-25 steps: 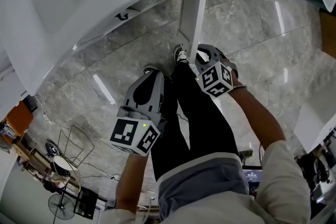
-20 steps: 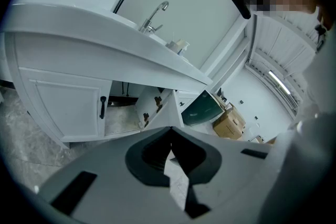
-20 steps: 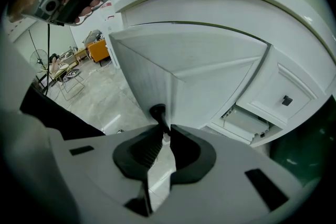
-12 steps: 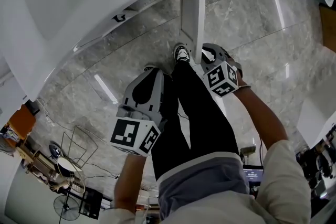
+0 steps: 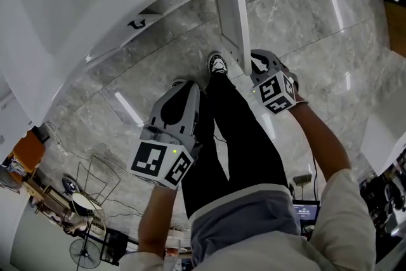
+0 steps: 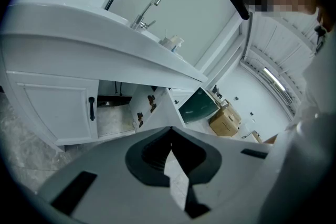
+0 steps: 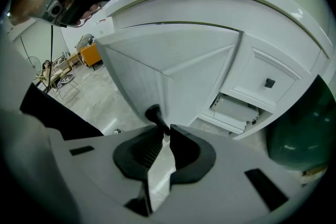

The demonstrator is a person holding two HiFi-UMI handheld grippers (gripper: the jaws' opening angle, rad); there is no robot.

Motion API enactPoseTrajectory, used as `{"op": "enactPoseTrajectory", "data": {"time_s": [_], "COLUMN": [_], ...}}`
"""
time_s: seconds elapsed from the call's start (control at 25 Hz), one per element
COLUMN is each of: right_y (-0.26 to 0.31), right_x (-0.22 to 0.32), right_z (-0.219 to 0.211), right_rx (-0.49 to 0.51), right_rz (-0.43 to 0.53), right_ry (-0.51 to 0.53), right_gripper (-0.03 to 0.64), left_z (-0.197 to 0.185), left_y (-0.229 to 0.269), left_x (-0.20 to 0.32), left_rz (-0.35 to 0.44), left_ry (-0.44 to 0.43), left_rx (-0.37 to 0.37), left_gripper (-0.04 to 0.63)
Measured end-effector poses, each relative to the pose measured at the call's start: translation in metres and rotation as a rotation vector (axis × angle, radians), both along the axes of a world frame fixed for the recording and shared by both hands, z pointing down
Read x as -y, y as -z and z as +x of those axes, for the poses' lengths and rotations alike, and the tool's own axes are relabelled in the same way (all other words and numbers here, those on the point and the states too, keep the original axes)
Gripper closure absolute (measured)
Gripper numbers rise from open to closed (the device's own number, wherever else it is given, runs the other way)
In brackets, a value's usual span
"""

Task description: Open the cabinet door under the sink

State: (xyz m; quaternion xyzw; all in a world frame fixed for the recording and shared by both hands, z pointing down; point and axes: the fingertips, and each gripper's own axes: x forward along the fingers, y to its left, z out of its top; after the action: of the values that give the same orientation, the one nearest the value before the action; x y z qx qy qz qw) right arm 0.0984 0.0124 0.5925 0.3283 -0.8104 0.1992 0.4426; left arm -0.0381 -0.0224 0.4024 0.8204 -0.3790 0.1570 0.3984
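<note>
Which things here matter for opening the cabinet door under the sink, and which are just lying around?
Job: white cabinet door, its black handle, right gripper clamped on it.
Lying about: chrome faucet, dark green bin, cardboard box.

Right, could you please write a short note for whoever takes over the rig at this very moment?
Left gripper: jaws shut, empty, touching nothing.
Right gripper: jaws have just closed a little further and are shut on the black handle of the cabinet door.
Door: swung well out from under the sink, with the inside showing.
Done: the door is open.
Left: probably only to let go of the handle, or swing it a bit wider if wanted.
</note>
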Motion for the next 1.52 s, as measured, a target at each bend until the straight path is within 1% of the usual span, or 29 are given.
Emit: {"op": "enactPoseTrajectory", "data": {"time_s": [0.16,0.36,0.64,0.84,1.12,1.52], "right_y": [0.0,-0.001,-0.002,-0.004,-0.003,-0.004], "right_x": [0.002,0.002,0.004,0.006,0.007,0.012], "right_z": [0.019,0.037,0.049,0.058,0.067,0.084], "right_rx": [0.005,-0.007,-0.011,-0.014,-0.02,-0.033], "right_rz": [0.006,0.012,0.004,0.003,-0.004,-0.003], "right_ry": [-0.053,-0.07,-0.055,-0.063,-0.03,-0.001], "right_gripper": [0.568,0.571,0.572,0.574,0.574,0.574], "left_z": [0.009,0.018,0.026,0.031,0.034,0.042], "left_y": [-0.002,-0.003,-0.009,-0.009,-0.011,-0.018], "left_x": [-0.004,-0.005,-0.007,-0.004,-0.001,0.001], "left_rz": [-0.02,-0.028,-0.041,-0.06,-0.074,-0.088], "left_ry": [-0.006,-0.014,-0.03,-0.027,-0.02,-0.037], "left_rx": [-0.033,-0.034,-0.036,-0.068,-0.077,-0.076], "left_gripper": [0.597,0.597,0.597,0.597,0.597,0.597]}}
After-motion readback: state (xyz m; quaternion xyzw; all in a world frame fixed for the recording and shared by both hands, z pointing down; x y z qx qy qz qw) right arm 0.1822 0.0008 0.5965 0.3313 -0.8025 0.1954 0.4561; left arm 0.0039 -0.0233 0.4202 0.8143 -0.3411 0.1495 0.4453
